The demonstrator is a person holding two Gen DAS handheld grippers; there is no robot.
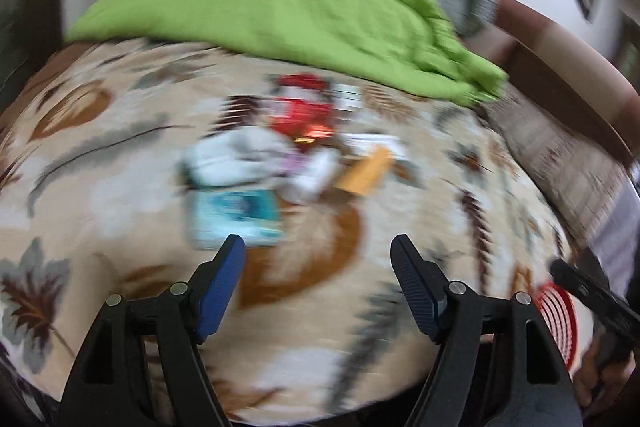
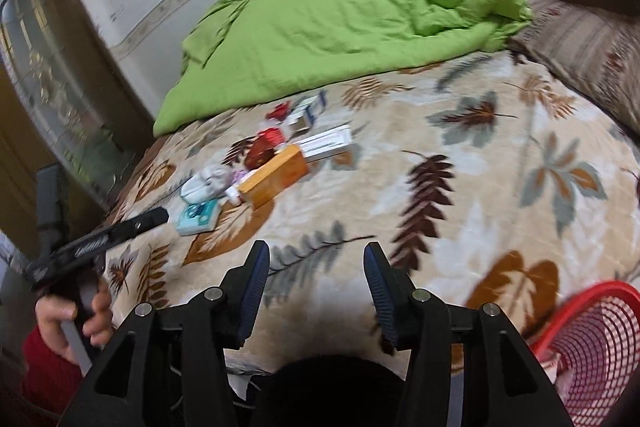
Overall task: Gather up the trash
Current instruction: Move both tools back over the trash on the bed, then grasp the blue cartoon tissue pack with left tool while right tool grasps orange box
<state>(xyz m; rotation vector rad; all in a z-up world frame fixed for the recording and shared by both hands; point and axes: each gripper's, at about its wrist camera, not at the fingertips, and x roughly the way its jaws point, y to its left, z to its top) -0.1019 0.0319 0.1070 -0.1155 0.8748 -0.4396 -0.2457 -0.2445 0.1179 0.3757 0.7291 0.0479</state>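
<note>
Both hand-held grippers hover over the bed with jaws apart and empty: left hand-held gripper [image 1: 318, 259], right hand-held gripper [image 2: 316, 267]. The trash pile [image 2: 272, 163] lies ahead of them; the red basket [image 2: 592, 343] sits beside the right one.

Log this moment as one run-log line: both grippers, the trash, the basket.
left gripper: open, empty | right gripper: open, empty | trash pile: on leaf-print blanket, untouched | red basket: near bed edge
</note>
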